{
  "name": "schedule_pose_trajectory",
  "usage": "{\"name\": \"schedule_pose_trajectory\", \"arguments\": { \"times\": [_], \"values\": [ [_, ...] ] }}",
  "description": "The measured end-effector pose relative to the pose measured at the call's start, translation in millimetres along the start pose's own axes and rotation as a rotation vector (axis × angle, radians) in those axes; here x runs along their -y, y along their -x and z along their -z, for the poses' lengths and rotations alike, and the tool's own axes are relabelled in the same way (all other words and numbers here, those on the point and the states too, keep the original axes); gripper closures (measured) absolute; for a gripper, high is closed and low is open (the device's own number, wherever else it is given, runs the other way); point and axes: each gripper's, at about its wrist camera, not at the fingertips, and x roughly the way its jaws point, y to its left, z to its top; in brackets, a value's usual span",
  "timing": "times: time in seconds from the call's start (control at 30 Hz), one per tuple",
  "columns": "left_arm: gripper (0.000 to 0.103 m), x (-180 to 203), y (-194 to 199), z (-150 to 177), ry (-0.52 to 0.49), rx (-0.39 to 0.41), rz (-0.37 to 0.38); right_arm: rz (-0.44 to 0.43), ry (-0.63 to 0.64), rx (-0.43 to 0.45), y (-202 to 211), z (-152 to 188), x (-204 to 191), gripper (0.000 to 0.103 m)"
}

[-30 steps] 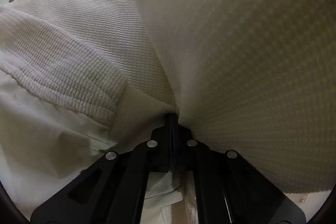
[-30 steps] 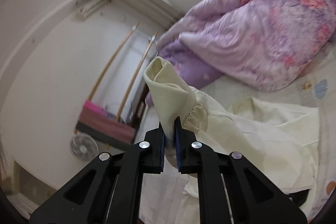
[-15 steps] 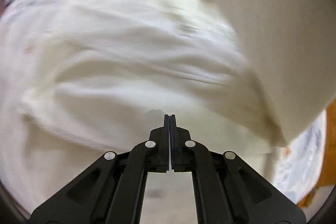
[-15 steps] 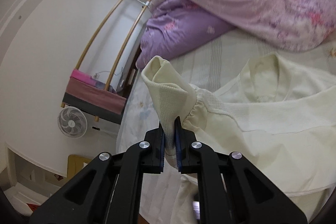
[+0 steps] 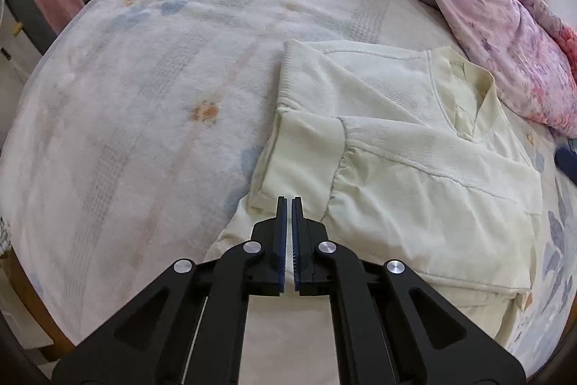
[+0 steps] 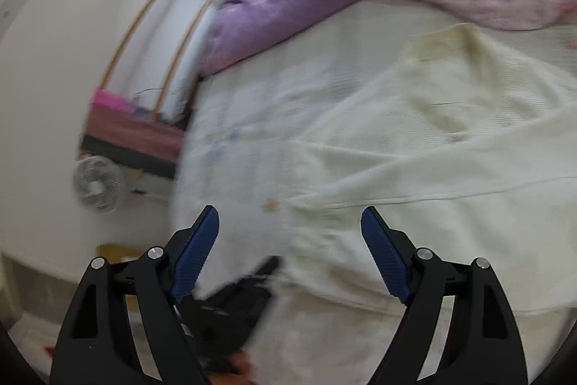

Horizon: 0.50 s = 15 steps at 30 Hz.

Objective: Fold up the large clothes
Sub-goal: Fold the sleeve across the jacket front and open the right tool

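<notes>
My left gripper (image 5: 289, 201) pinched shut on nothing, my right gripper (image 6: 290, 222) just sprung wide, nothing between its pads.

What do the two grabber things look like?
Both look alike. The left gripper and the right gripper are made of matte black angular arms with cut-out holes, joined by round silver pins. Each has two fingers lined with dark blue ridged pads, like tiny teeth. No cables, labels or sleeves can be made out.
</notes>
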Motion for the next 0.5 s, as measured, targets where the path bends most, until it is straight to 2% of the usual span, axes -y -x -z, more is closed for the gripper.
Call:
{"name": "schedule_pose_trajectory", "arguments": {
  "times": [0.2, 0.23, 0.27, 0.3, 0.33, 0.5],
  "values": [
    [0.098, 28.7, -32.7, -11.6, -0.028, -0.058, 0.021, 0.203, -0.061, 0.045, 35.0, 7.1, 60.1, 0.025],
    [0.092, 35.4, -40.9, -13.5, -0.04, -0.076, 0.024, 0.219, -0.076, 0.051, 40.1, 8.9, 71.1, 0.025],
    [0.081, 39.6, -44.3, -13.6, -0.045, -0.089, 0.031, 0.228, -0.094, 0.053, 42.5, 9.7, 79.9, 0.025],
    [0.077, 43.8, -48.7, -13.8, -0.047, -0.104, 0.04, 0.24, -0.117, 0.052, 46.0, 12.4, 90.9, 0.025],
    [0.066, 47.7, -53.4, -12.8, -0.046, -0.125, 0.046, 0.262, -0.145, 0.049, 51.6, 16.3, 103.5, 0.025],
    [0.059, 56.9, -69.5, 1.5, -0.01, -0.189, 0.086, 0.376, -0.201, 0.028, 78.2, 37.1, 149.1, 0.025]
  ]
}}
